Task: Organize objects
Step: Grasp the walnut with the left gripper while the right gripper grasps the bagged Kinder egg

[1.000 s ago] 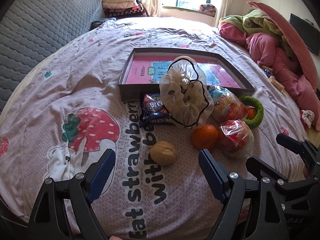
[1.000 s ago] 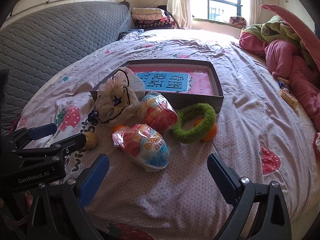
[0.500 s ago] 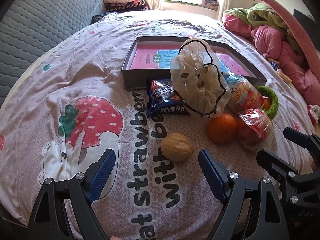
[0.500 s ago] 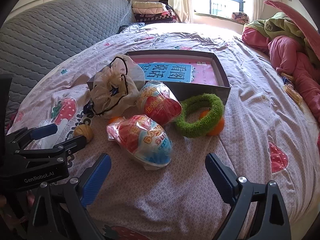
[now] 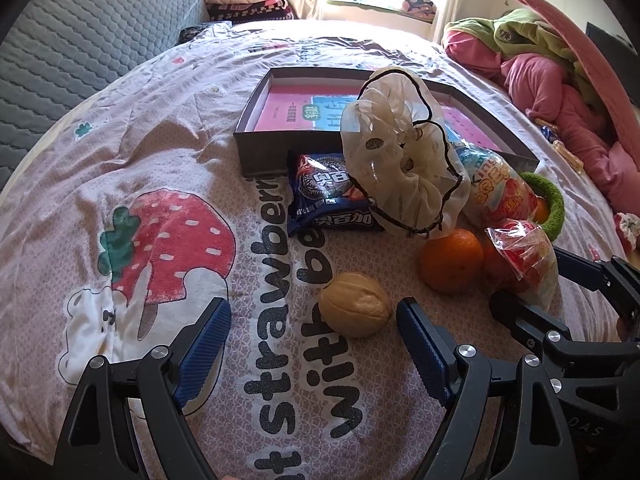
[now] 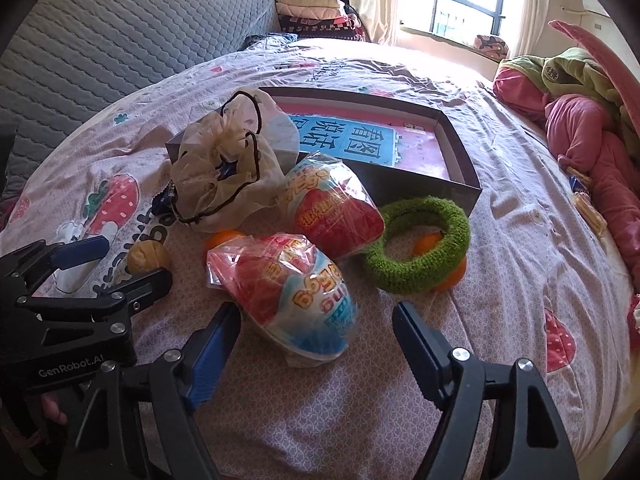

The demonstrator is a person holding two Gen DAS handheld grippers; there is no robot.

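the walnut [image 5: 355, 305] is seen on the bed [image 5: 120, 128] just ahead of the left hand-held gripper [image 5: 314, 330], nearer its right finger than its left, and is not touched by either. the left hand-held gripper is held wide open and nothing is gripped by it. beyond the walnut an orange [image 5: 452, 261] is found, with a dark blue biscuit packet [image 5: 326, 196] and a gauzy drawstring pouch [image 5: 400, 160] lying against the front wall of the shallow box [image 5: 260, 152].

in the right wrist view, a red and blue snack bag [image 6: 288, 292] is placed between the fingers of the right hand-held gripper [image 6: 316, 326], closer to the left finger. its jaws have just been closing but are spread partly apart, and the bag is not pressed by the pads. a second snack bag [image 6: 332, 204] and a green fuzzy ring [image 6: 420, 244] are seen farther off, by the box.
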